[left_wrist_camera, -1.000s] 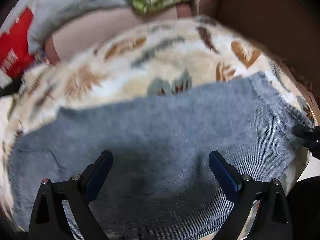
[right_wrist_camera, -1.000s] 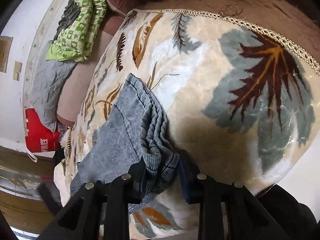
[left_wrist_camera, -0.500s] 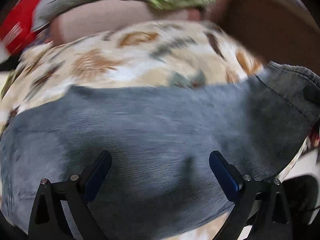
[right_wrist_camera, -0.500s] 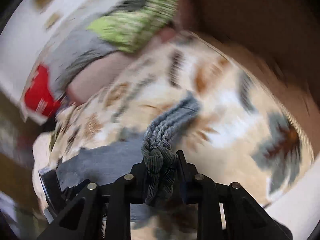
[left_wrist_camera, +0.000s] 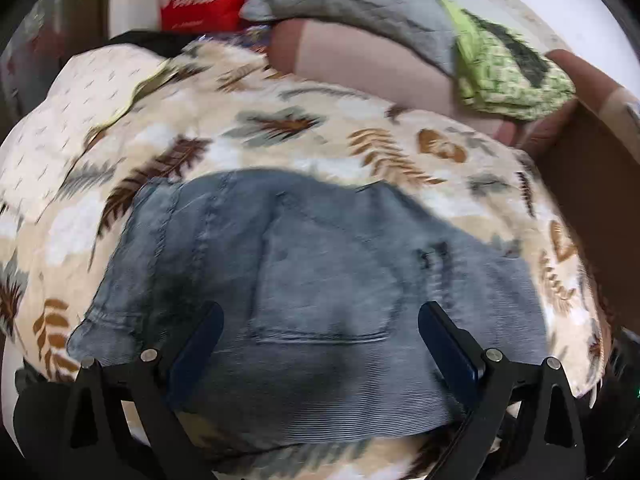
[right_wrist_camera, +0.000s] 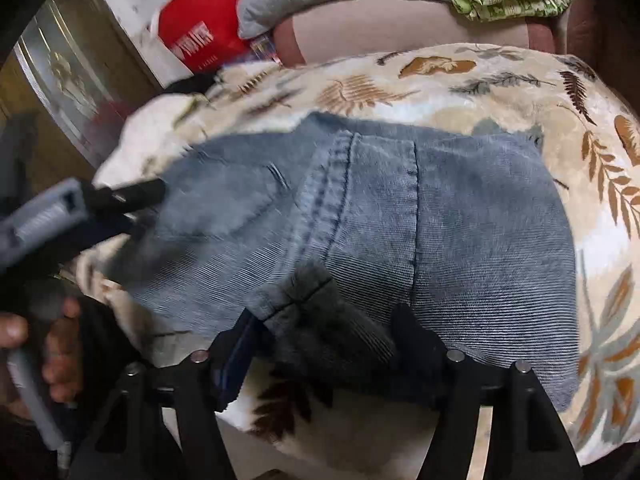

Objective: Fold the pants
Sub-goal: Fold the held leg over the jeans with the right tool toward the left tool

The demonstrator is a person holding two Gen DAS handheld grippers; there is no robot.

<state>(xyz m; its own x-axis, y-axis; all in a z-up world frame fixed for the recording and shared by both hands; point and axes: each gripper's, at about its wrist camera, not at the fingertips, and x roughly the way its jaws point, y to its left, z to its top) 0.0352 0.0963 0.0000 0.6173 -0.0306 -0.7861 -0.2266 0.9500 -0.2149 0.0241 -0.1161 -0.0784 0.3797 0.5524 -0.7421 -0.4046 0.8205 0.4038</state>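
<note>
I see the faded blue-grey denim pants lying folded on the cream leaf-patterned blanket. My right gripper has just been opening, a bunched fold between its released jaws. My left gripper hangs spread wide above the denim, gripping nothing.

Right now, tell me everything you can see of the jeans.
The jeans are faded blue-grey denim, folded into a compact block lying flat on the leaf-print blanket. A double-stitched seam, a back pocket and a bunched hem at the near edge show. The right gripper has just been opening; the hem lies between its fingers, apparently no longer pinched. The left gripper hovers open over the pocket; whether it touches the fabric I cannot tell.
</note>
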